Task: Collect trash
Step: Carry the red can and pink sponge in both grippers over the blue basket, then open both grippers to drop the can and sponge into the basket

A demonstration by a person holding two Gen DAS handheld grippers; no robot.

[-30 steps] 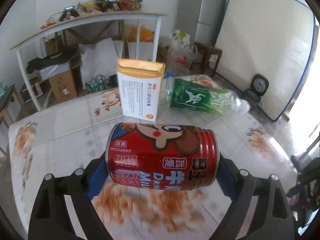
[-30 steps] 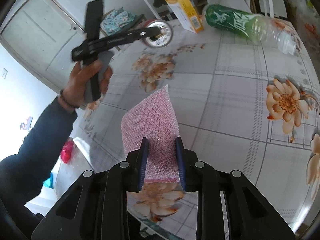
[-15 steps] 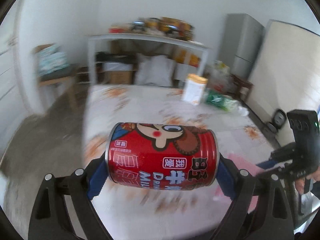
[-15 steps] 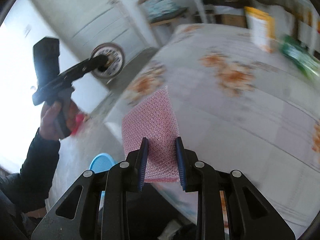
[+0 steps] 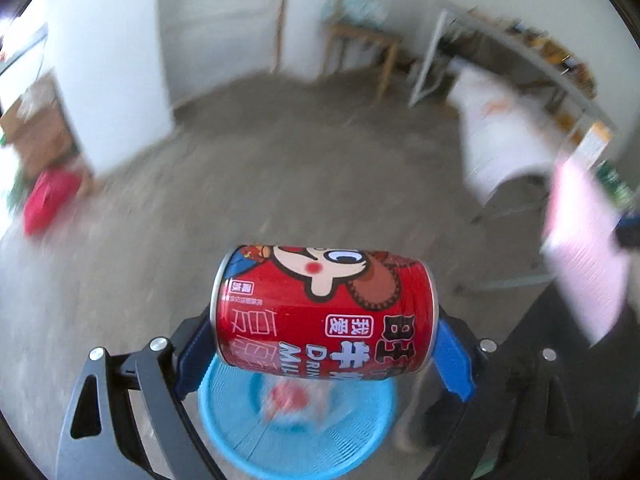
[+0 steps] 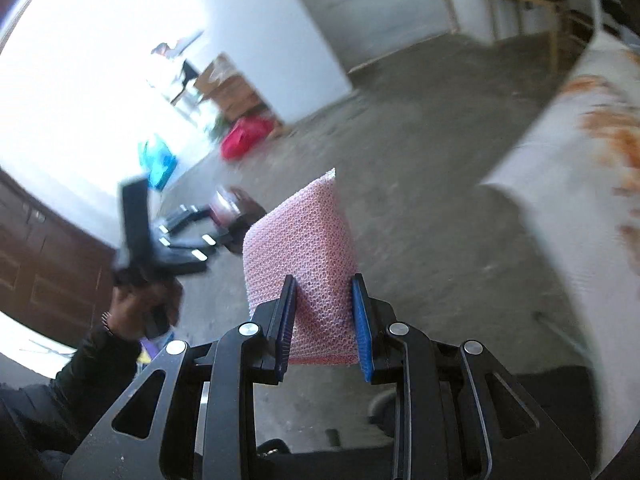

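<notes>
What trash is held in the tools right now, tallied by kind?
Red printed drink can, sideways in the left tool: 1
Pink mesh foam sheet, in the right tool: 1
Total: 2

1. Grey concrete floor [image 5: 280,168], white plaster walls [image 5: 224,20].
2. Small wooden side table [image 5: 360,40] against the far wall.
3. Floral-print white tablecloth [image 6: 592,184] at right edge.
4. Bright overexposed doorway [image 6: 80,80]; dark brown wooden cabinet [image 6: 44,264] beside it.

Grey concrete floor [image 5: 280,168]; wooden stool [image 5: 362,46] by wall; floral-cloth table [image 6: 592,184].
</notes>
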